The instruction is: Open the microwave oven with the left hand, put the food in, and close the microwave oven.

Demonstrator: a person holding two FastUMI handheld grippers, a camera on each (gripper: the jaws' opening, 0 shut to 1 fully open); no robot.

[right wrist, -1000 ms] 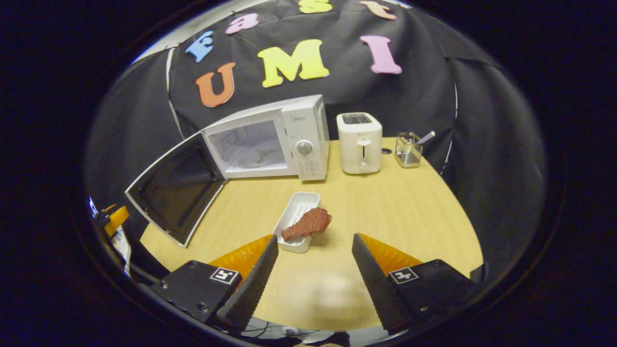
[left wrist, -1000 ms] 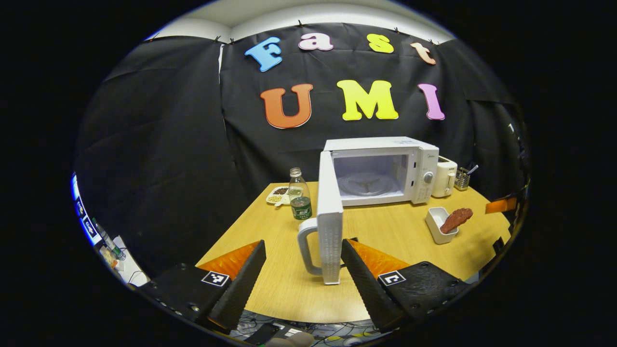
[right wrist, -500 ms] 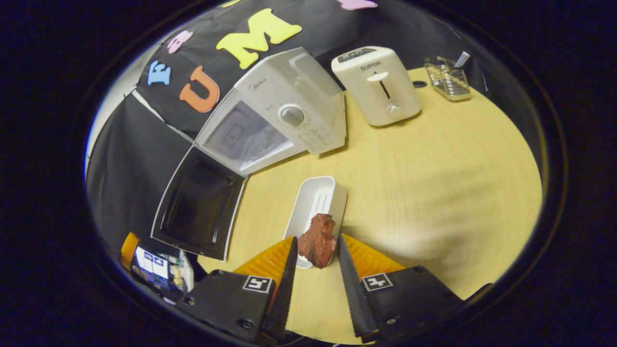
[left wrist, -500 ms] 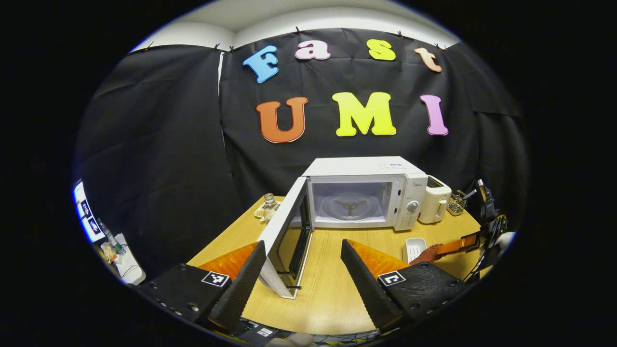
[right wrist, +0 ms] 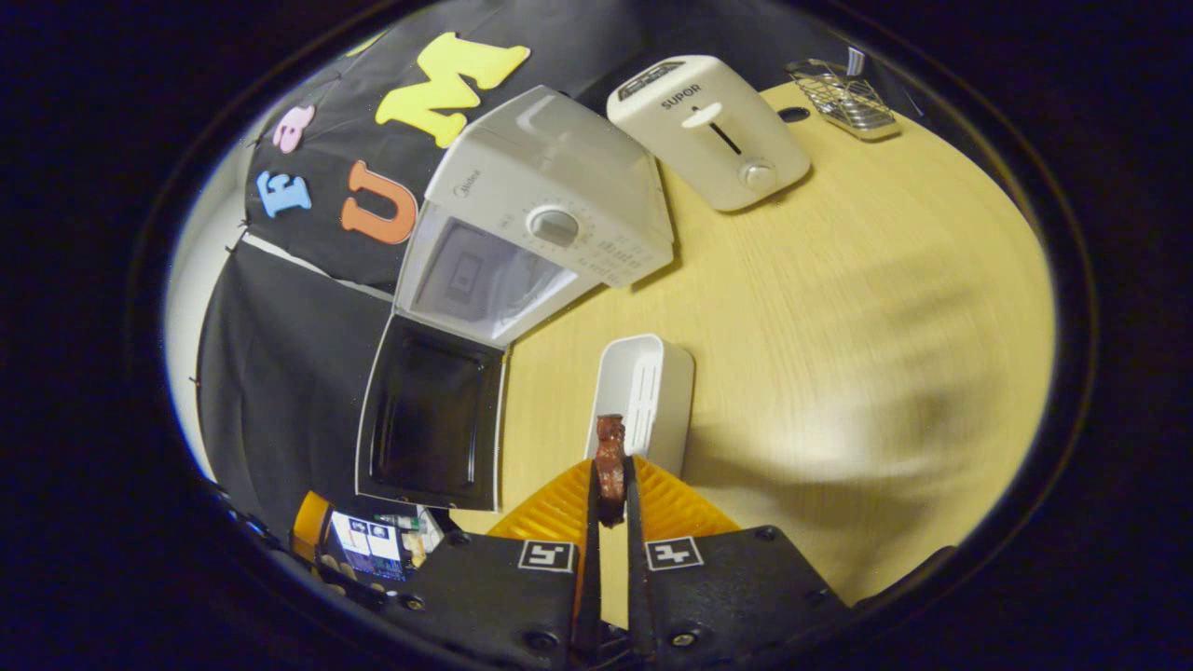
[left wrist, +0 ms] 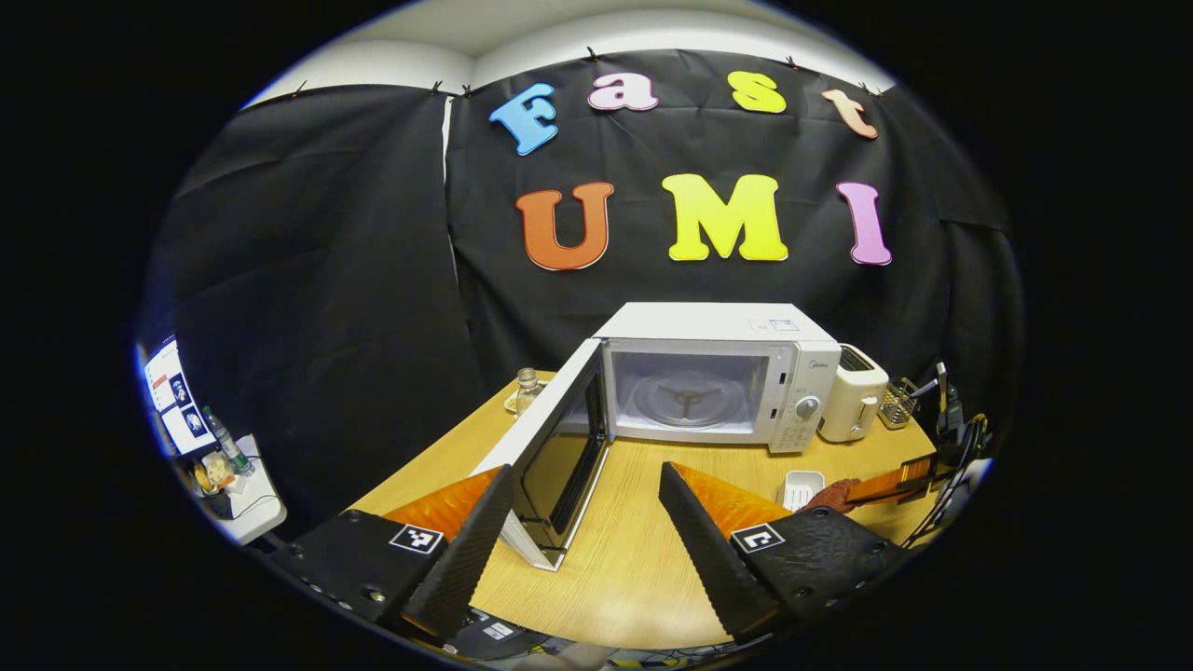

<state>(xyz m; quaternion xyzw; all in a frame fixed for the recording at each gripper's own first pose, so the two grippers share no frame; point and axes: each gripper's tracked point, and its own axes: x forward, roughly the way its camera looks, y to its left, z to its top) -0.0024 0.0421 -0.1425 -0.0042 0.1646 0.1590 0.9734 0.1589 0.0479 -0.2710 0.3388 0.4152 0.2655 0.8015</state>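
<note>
The white microwave (left wrist: 718, 373) (right wrist: 545, 224) stands at the back of the wooden table with its door (left wrist: 555, 457) (right wrist: 433, 415) swung wide open and the cavity showing. My left gripper (left wrist: 582, 485) is open, hanging in front of the door with nothing between its fingers. My right gripper (right wrist: 610, 471) is shut on the brown chicken leg (right wrist: 610, 457), held over the near end of the white tray (right wrist: 648, 391). In the left gripper view the tray (left wrist: 802, 485), the chicken leg (left wrist: 834, 492) and the right gripper (left wrist: 895, 480) show at the right.
A white toaster (left wrist: 853, 401) (right wrist: 708, 130) stands right of the microwave, with a wire holder (right wrist: 843, 86) beyond it. A bottle (left wrist: 527, 387) stands behind the open door. The wooden table (right wrist: 839, 308) has bare room on its right half.
My right gripper closed on the chicken leg at the tray. My left gripper let go of the door handle and drew back; the door now stands wide open.
</note>
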